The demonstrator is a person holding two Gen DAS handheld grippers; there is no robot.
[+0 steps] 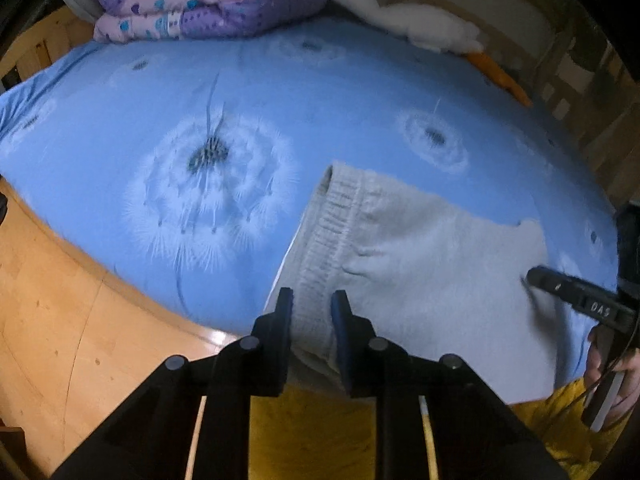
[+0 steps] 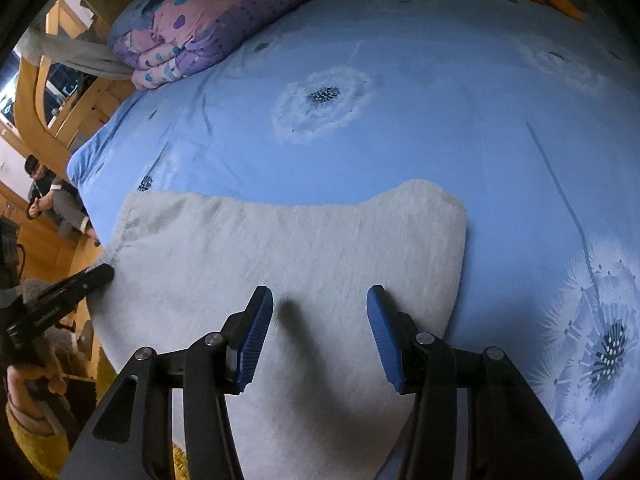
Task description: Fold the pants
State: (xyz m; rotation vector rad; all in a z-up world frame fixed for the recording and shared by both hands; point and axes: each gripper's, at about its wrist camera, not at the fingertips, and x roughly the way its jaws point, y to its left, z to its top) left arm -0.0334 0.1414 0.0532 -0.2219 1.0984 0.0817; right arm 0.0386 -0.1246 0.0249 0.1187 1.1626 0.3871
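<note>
Light grey pants [image 1: 420, 264] lie folded on the blue dandelion-print bed cover [image 1: 160, 92], near its front edge. The ribbed waistband [image 1: 332, 220] runs toward my left gripper [image 1: 312, 300], which is shut on its near end, the fabric filling the gap between the fingers. In the right wrist view, my right gripper [image 2: 320, 304] hovers open over the middle of the pants [image 2: 280, 248], its blue pads [image 2: 256, 328] apart with nothing gripped. From the side, the right gripper [image 1: 538, 278] shows at the pants' right edge, and the left gripper [image 2: 106, 272] at their left edge.
A folded purple quilt [image 1: 200, 4] and a white goose plush [image 1: 404, 20] lie at the far side of the bed. Wooden bed frame [image 1: 60, 280] borders the cover on the left. A person [image 2: 52, 200] sits beyond the bed's left edge. My yellow sleeve [image 1: 568, 412] is low right.
</note>
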